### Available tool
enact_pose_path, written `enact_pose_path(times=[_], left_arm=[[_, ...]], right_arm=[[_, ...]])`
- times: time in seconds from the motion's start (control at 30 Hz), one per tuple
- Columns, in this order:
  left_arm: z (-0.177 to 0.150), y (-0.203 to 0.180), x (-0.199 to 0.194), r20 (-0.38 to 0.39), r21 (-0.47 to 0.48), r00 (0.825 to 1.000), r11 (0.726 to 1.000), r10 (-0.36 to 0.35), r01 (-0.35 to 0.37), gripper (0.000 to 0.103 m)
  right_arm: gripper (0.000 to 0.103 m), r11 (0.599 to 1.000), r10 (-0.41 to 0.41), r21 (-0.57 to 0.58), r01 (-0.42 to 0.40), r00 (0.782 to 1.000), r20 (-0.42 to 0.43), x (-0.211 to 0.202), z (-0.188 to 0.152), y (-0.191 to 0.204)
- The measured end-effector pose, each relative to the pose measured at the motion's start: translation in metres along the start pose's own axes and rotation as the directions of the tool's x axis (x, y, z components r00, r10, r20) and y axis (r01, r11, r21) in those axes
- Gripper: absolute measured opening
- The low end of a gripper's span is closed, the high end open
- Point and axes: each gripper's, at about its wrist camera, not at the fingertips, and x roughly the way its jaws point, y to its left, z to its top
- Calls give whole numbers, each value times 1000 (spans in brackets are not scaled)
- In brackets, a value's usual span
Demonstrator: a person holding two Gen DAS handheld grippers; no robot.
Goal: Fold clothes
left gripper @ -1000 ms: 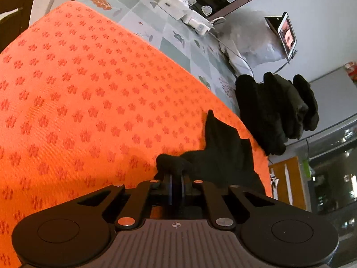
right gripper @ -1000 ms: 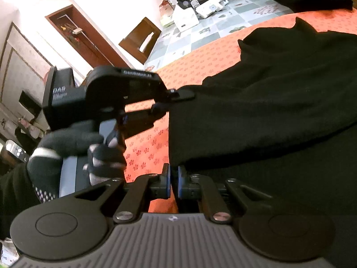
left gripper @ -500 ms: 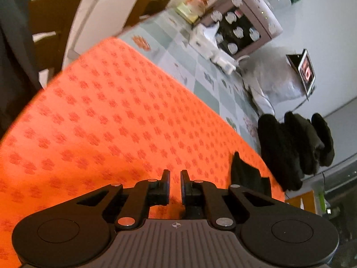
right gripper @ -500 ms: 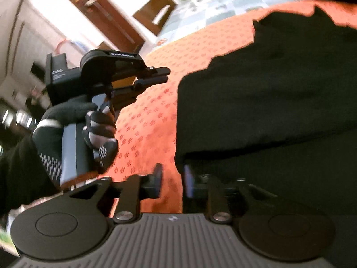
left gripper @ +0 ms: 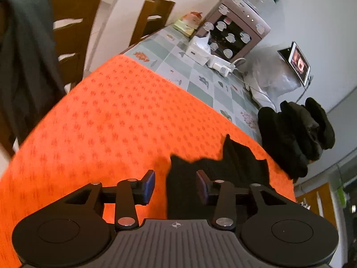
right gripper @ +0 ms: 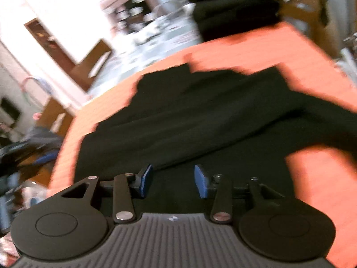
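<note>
The jaws of the left gripper (left gripper: pixel 175 186) are standing apart and have just been opening; an edge of the soft black knitted garment (left gripper: pixel 236 167) is being seen between them, but it is not being pressed by either blue pad. The jaws of the right gripper (right gripper: pixel 171 181) are likewise parted and have just been opening, with black cloth showing between and beyond them and nothing being clamped.

The garment (right gripper: pixel 200 116) is lying spread across the orange waffle-textured cloth with a small flower print (left gripper: pixel 111 122) that is covering the counter, with one layer already doubled over another and a sleeve-like part trailing toward the right of the right wrist view. It is being judged light, limp and stretchy: it will probably drape and sag wherever it is lifted and will hold no shape of its own. Hold is judged best taken at a hem edge or corner, pinching through both layers, one gripper at each end of the edge. The matt knit should grip well against the pads, though the orange cloth beneath may drag along with it.

Further out, a heap of dark folded clothes (left gripper: pixel 294 134) is resting at the counter's far edge, on a pale checked tablecloth (left gripper: pixel 196 76), near a white tissue box (left gripper: pixel 200 47).
</note>
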Motion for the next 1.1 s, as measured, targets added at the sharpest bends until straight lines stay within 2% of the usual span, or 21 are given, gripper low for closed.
enact_pose_path(times=[0.1, 0.2, 0.3, 0.4, 0.47, 0.57, 0.6, 0.63, 0.7, 0.77, 0.87, 0.93, 1.0, 1.1], left_arm=[[-28, -11, -17, 24, -21, 999, 999, 27, -26, 58], [-54, -21, -33, 46, -44, 997, 998, 56, -54, 67], [-75, -31, -47, 53, -51, 994, 994, 97, -94, 71], [-93, -37, -61, 53, -65, 991, 991, 124, -120, 74], [-99, -38, -68, 60, -82, 989, 988, 134, -129, 76], [-108, -40, -76, 69, -105, 987, 985, 146, -138, 77], [-109, -40, -78, 71, -112, 987, 984, 147, -139, 77], [-111, -40, -80, 72, -115, 986, 983, 149, -140, 77], [-113, -40, -83, 80, -119, 986, 983, 149, -139, 77], [-114, -39, -85, 84, -122, 985, 983, 147, -137, 77], [-117, -38, -85, 82, -125, 986, 983, 142, -132, 78], [-118, -38, -84, 75, -119, 988, 985, 133, -124, 78], [-120, -38, -83, 72, -110, 989, 987, 126, -117, 78], [-120, -37, -84, 71, -103, 991, 989, 110, -102, 78]], right_arm=[[51, 997, -70, -6, 70, 997, 32, -9, 24, -49], [60, 996, -89, 0, 89, 995, 47, -5, 48, -90], [62, 998, -64, 16, 63, 997, 35, 10, 66, -119], [61, 1000, -3, 25, 3, 1000, 7, 27, 75, -131], [55, 1000, -4, 13, 4, 1000, -11, 38, 78, -132], [36, 1000, 4, -2, -4, 1000, -11, 49, 81, -129], [17, 1000, 6, -4, -6, 1000, -8, 50, 82, -128], [8, 1000, 8, -8, -8, 1000, -2, 51, 83, -126], [7, 999, 13, -42, -12, 999, 31, 43, 84, -116], [6, 992, 20, -124, -12, 998, 64, 30, 84, -99], [6, 958, 64, -284, -31, 992, 105, 8, 79, -65], [6, 917, 106, -394, -58, 989, 102, -3, 72, -39], [6, 859, 152, -503, -90, 985, 83, -13, 64, -12], [6, 743, 206, -656, -136, 978, 31, -23, 44, 28]])
